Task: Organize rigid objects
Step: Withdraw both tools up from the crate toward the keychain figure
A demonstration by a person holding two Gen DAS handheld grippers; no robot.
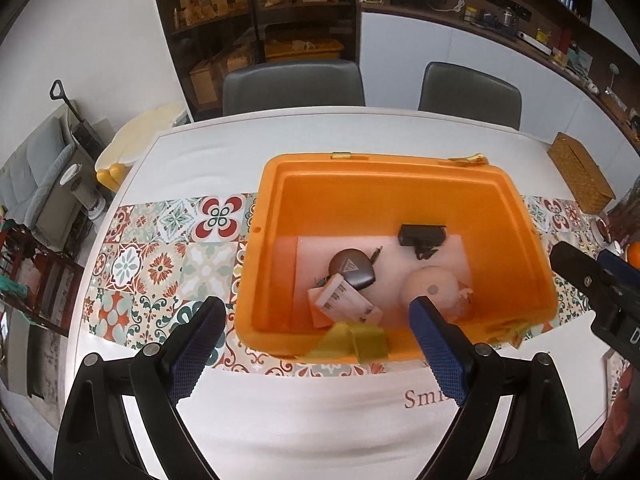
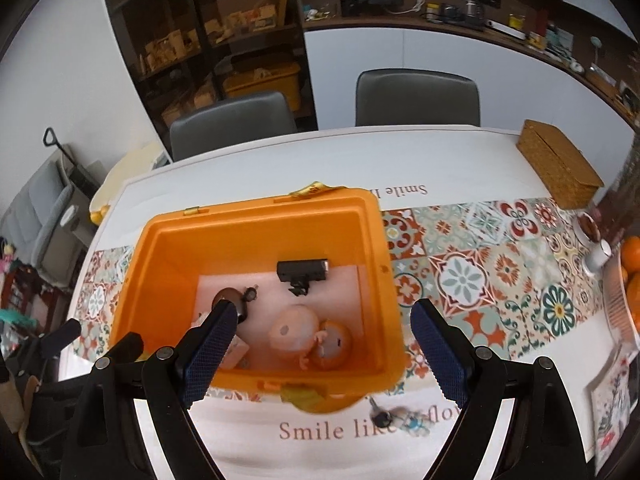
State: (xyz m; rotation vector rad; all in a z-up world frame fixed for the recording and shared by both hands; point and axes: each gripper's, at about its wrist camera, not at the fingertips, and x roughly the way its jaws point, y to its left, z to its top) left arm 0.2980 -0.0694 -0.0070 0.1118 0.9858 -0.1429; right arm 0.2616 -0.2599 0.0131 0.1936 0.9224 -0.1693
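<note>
An orange plastic bin [image 1: 276,184] [image 2: 372,240] stands on the table. Inside it lie a black webcam [image 1: 421,236] [image 2: 302,271], a dark round earphone case [image 1: 352,268] [image 2: 232,298], a labelled packet [image 1: 344,300], a pale round toy [image 1: 432,286] [image 2: 294,330] and a small orange figure [image 2: 334,344]. My left gripper [image 1: 316,312] hovers open over the bin's near rim, nothing between its fingers. My right gripper [image 2: 320,316] hangs open above the bin, empty. A small keychain figure [image 2: 404,418] lies on the table in front of the bin.
A yellow strap [image 1: 354,340] drapes over the bin's near rim. A woven box [image 2: 560,168] sits far right, with oranges [image 2: 632,256] and a cup [image 2: 598,256] at the right edge. Two grey chairs [image 1: 294,88] stand behind the table. The patterned runner [image 1: 160,264] crosses the table.
</note>
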